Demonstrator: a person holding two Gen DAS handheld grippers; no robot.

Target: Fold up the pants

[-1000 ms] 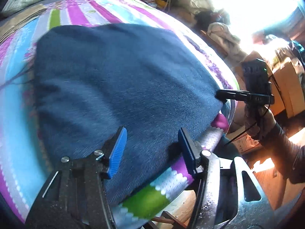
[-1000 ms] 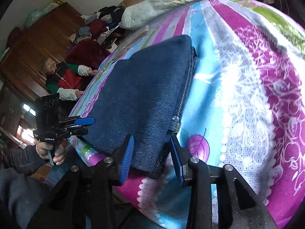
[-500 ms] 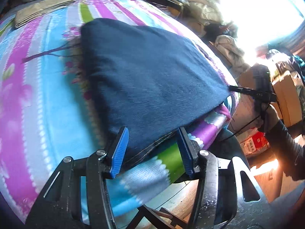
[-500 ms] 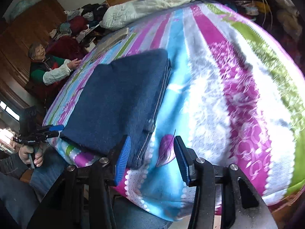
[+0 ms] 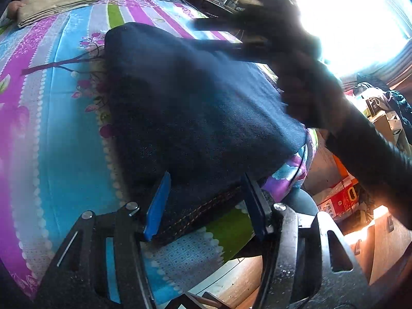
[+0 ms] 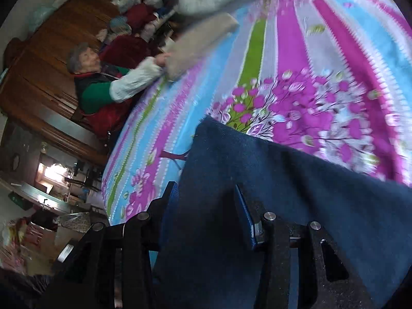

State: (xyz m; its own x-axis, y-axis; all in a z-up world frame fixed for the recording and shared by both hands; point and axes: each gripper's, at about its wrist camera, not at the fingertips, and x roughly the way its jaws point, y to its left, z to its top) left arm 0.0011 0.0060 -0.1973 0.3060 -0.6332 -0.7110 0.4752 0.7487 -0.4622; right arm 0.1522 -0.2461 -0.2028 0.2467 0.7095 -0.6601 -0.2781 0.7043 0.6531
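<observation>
Pants (image 5: 195, 108), dark denim and already folded into a compact slab, lie on the striped floral bedspread (image 5: 59, 134) near the bed's front edge. What differs from half a second ago is the right gripper (image 6: 206, 211): then it hung off the bed's near corner with nothing between its fingers, and now it is over the stack, its blue-padded fingers (image 6: 243, 215) apart with denim filling the gap, though whether they press the cloth I cannot tell. In the left wrist view that same gripper and the sleeve behind it show as a dark blur across the far side of the pants. The left gripper (image 5: 206, 200) sits much as it did, fingers (image 5: 157, 206) spread either side of the stitched near hem and not closed on it. My reading is that both tools now bracket the bundle from 2 sides, ready for a last fold or a squaring-up, so the task looks close to done. A folded beige cloth (image 5: 51, 6) lies well apart.
</observation>
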